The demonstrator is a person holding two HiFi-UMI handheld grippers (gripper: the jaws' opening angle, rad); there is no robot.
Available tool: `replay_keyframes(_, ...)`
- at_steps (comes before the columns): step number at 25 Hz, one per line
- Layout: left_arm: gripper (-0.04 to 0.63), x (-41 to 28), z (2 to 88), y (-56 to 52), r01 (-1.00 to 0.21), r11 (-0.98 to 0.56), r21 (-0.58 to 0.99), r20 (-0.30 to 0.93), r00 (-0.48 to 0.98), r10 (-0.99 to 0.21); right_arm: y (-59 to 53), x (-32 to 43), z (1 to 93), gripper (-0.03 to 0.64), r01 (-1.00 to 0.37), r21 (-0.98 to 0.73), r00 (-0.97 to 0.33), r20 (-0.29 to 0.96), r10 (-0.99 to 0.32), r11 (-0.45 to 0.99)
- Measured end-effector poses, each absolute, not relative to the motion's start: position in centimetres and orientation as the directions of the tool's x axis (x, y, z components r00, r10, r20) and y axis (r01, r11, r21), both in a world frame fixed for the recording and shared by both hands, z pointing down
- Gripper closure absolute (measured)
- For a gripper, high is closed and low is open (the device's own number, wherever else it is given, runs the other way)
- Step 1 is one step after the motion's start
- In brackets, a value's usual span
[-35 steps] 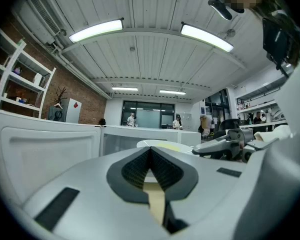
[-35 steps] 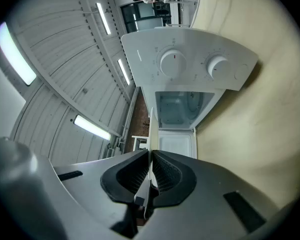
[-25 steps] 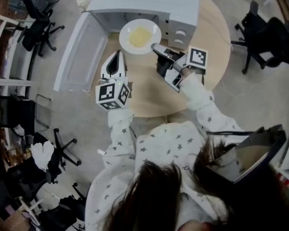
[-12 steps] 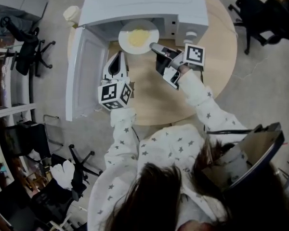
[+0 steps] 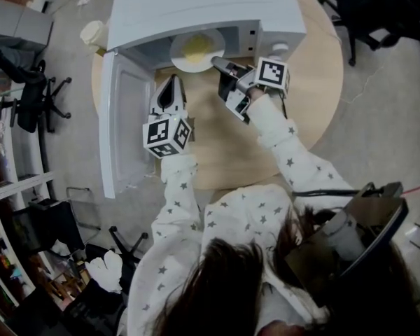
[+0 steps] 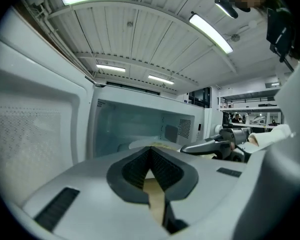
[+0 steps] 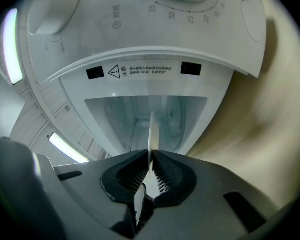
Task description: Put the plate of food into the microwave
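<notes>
A white plate (image 5: 196, 47) with yellow food lies half inside the cavity of the open white microwave (image 5: 196, 5). My right gripper (image 5: 217, 64) is shut on the plate's near right rim. In the right gripper view the plate (image 7: 151, 126) shows edge on, pinched between the pads (image 7: 162, 171), with the microwave cavity (image 7: 140, 114) straight ahead. My left gripper (image 5: 170, 84) hovers over the table in front of the cavity, shut with nothing in it. In the left gripper view its jaws (image 6: 150, 151) meet, and the plate (image 6: 145, 144) and the right gripper (image 6: 215, 147) lie beyond.
The microwave door (image 5: 126, 117) hangs open to the left, beside my left gripper. The microwave stands on a round wooden table (image 5: 308, 96). A pale cup (image 5: 92, 31) sits at the table's far left edge. Office chairs (image 5: 28, 103) stand on the floor around.
My right gripper has carried the plate forward, from in front of the microwave to partly inside the cavity. The left gripper has stayed in place.
</notes>
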State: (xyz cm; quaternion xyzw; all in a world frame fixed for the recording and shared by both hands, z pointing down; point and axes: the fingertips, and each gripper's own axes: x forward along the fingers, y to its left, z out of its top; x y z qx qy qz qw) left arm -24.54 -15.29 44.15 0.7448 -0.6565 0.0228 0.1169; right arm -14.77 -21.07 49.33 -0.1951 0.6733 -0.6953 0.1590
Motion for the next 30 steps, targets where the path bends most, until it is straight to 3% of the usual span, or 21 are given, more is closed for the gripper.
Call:
replay_keyframes(9,0.594,-24.7,45.1,-18.0,-0.975,-0.152,0.162,0.194,0.183,-0.964,-23.0,-15.7,50.1,0.595,-0.035,-0.999,-0.847,0.042,-0.53,-0.024)
replay_keyframes(25,0.594,-25.0,46.3,-19.4,-0.966,-0.166,0.198,0.21,0.207,-0.955,-25.3,-16.3,51.8,0.595,-0.122,-0.99,-0.792,0.142,-0.594,-0.073)
replay_keyframes(30,0.594,-25.2,46.4,-20.0,-0.964,-0.172,0.202,0.209,0.215,-0.954,-26.0,-16.8,52.1,0.595,-0.207,-0.976,-0.781,0.21,-0.588,-0.073)
